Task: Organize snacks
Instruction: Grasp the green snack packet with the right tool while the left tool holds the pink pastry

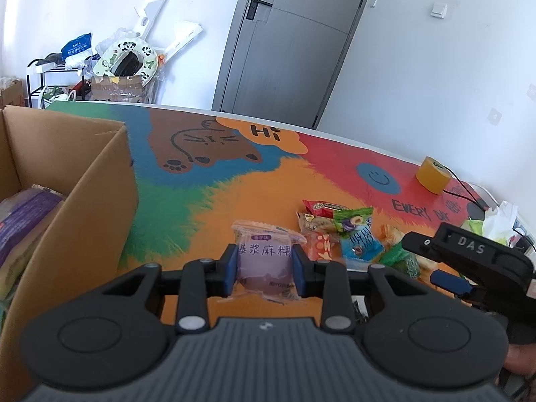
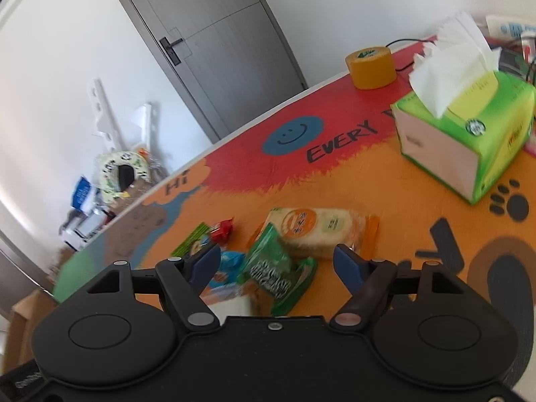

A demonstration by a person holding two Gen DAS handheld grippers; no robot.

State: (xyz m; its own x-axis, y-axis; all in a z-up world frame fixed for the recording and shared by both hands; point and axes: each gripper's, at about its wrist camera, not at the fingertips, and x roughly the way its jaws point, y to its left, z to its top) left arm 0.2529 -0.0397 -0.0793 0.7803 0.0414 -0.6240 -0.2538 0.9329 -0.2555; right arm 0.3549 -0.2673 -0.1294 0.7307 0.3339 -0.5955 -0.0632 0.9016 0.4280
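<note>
My left gripper (image 1: 264,261) is shut on a pale purple mochi packet (image 1: 264,260) and holds it above the colourful table mat, to the right of an open cardboard box (image 1: 100,201) that holds purple snack bags (image 1: 20,227). A pile of small snack packets (image 1: 348,234) lies on the mat to the right. My right gripper (image 2: 276,261) is open above a green snack packet (image 2: 278,274), with a wrapped orange-label bread (image 2: 318,227) just beyond it. The right gripper also shows at the right edge of the left wrist view (image 1: 469,261).
A green tissue box (image 2: 469,134) stands at the right of the table. A yellow tape roll (image 2: 370,67) with a black cable sits near the far edge. A grey door and clutter with a rack are behind the table.
</note>
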